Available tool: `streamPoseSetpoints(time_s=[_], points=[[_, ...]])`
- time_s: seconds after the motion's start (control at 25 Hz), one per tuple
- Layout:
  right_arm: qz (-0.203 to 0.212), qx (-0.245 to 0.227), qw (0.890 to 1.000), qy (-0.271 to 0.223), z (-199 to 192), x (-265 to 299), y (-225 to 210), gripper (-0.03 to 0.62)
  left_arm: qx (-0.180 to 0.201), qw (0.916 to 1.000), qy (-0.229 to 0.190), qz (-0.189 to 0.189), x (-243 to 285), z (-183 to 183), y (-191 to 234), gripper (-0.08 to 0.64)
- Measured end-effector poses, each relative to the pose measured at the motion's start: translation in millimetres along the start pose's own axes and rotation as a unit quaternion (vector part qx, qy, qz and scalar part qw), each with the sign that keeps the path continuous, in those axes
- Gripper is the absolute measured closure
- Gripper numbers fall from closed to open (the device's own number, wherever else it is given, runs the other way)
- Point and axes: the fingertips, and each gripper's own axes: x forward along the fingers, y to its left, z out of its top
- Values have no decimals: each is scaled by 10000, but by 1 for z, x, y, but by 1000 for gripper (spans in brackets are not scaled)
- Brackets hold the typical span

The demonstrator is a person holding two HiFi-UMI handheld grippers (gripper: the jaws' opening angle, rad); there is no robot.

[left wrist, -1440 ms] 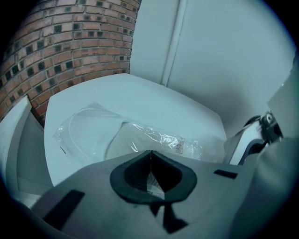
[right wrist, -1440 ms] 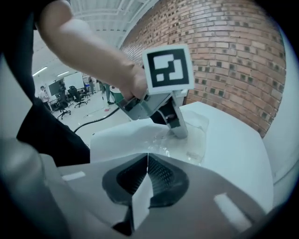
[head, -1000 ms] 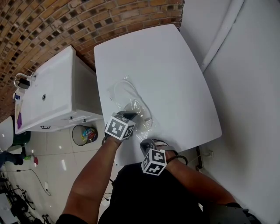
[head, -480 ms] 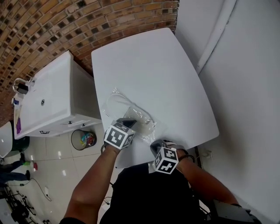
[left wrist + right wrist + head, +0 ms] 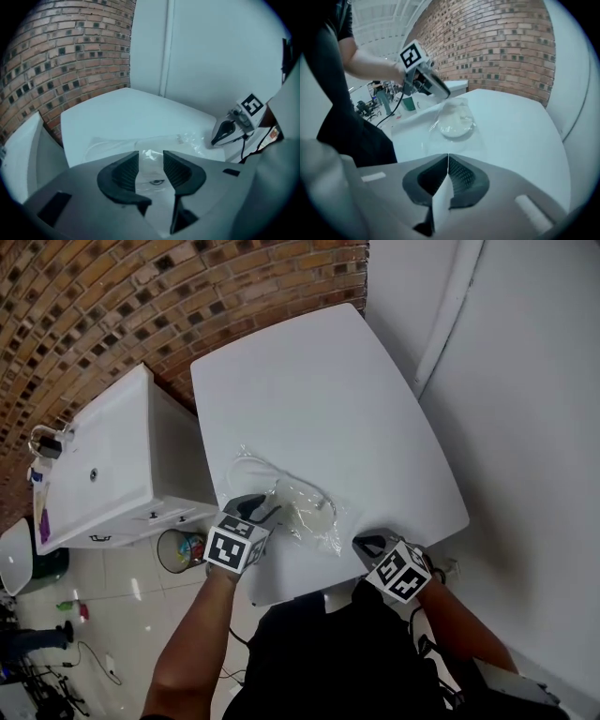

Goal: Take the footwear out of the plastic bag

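A clear plastic bag (image 5: 302,508) lies on the white table (image 5: 319,381) near its front edge. A white rounded slipper (image 5: 453,123) shows inside it. My left gripper (image 5: 266,513) sits at the bag's near-left end. Its jaws are opening, and the bag's film (image 5: 151,155) lies loose between the pads without being pressed. My right gripper (image 5: 367,542) hovers at the table's near right corner, apart from the bag. It is shut on a thin white flat piece (image 5: 440,201) that hangs down from the jaws, seemingly a slipper.
A white cabinet (image 5: 103,456) stands to the left of the table, with a waste bin (image 5: 180,549) on the tiled floor in front of it. A brick wall runs behind, and a white wall with a pipe (image 5: 439,324) is on the right.
My left jaws went from shut on the bag to open. My right gripper moved right, away from the bag to the table's corner. The bag lies flatter and more stretched out.
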Motion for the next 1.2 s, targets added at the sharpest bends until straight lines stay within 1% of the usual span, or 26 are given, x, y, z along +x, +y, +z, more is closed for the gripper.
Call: streamPoseSetpoints(time_s=[0.08, 0.12, 0.2, 0.28, 0.44, 0.56, 0.64, 0.76, 0.88, 0.96, 1.04, 1.12, 1.2], points=[[-137, 270, 9993, -239, 16, 2, -7, 581, 75, 9991, 275, 304, 6, -9, 24, 372], [-166, 378, 9987, -308, 22, 4, -8, 575, 120, 9984, 399, 377, 11, -12, 31, 361], [-161, 521, 9977, -395, 33, 10, -7, 568, 108, 9975, 611, 347, 21, -19, 35, 360], [-136, 605, 9970, -466, 40, 13, -4, 568, 45, 9970, 725, 284, 30, -24, 32, 372], [-147, 738, 9958, -528, 41, 12, -3, 568, 15, 9970, 611, 481, 29, -20, 30, 386], [-183, 875, 9949, -464, 32, 13, -5, 569, -153, 9966, 651, 480, 27, -25, 25, 424], [-218, 1064, 9930, -470, 28, 13, -9, 569, -234, 9960, 718, 470, 23, -29, 21, 439], [-224, 1472, 9875, -521, 23, 12, -17, 569, -400, 9964, 614, 417, 15, -22, 12, 454], [-75, 1966, 9788, -577, 20, 16, -23, 569, -769, 9947, 473, 485, 8, -24, 9, 466], [93, 2243, 9728, -573, 17, 19, -21, 568, -1141, 9914, 399, 504, 4, -30, 5, 468], [240, 2419, 9685, -541, 13, 21, -17, 560, -1683, 9843, 286, 445, -1, -39, 0, 470], [382, 2563, 9647, -470, 9, 23, -13, 549, -2203, 9747, 147, 341, -6, -46, -5, 472], [492, 2684, 9613, -383, 5, 25, -9, 524, -2558, 9664, 96, 241, -12, -54, -12, 475]])
